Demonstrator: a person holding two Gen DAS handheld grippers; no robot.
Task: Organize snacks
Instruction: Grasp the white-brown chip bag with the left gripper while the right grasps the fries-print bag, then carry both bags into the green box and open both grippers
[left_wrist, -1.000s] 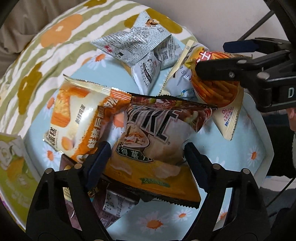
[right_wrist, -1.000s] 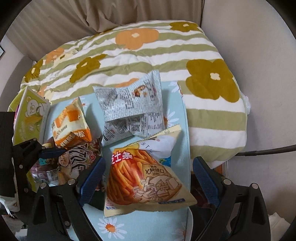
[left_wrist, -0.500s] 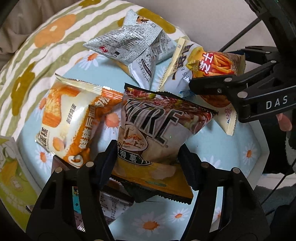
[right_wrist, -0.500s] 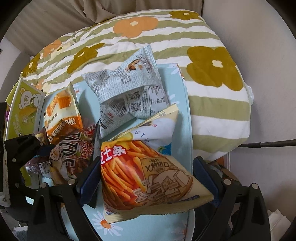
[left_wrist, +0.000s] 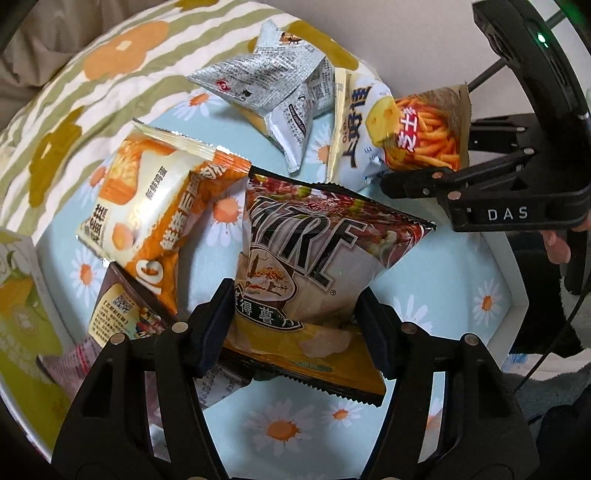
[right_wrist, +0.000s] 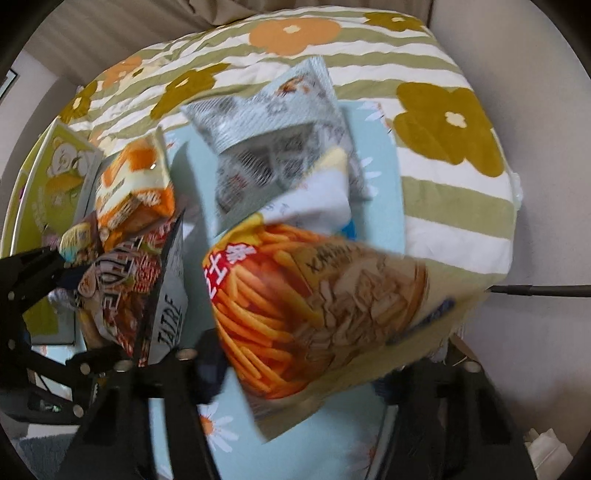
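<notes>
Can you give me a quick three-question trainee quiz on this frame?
1. True or false: the left gripper is closed on the brown chip bag.
2. Which snack sits between the right gripper's jaws? A silver packet, B fries bag, C orange cake bag.
3. Fill in: the silver packet lies on the ___-printed tray.

Key: 1 true; 2 B; 3 daisy.

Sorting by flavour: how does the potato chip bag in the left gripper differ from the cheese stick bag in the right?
The chip bag is dark red and yellow; the cheese stick bag is orange and cream. The chip bag shows sharp, the stick bag blurred. Each is pinched near its lower end between gripper pads.
</notes>
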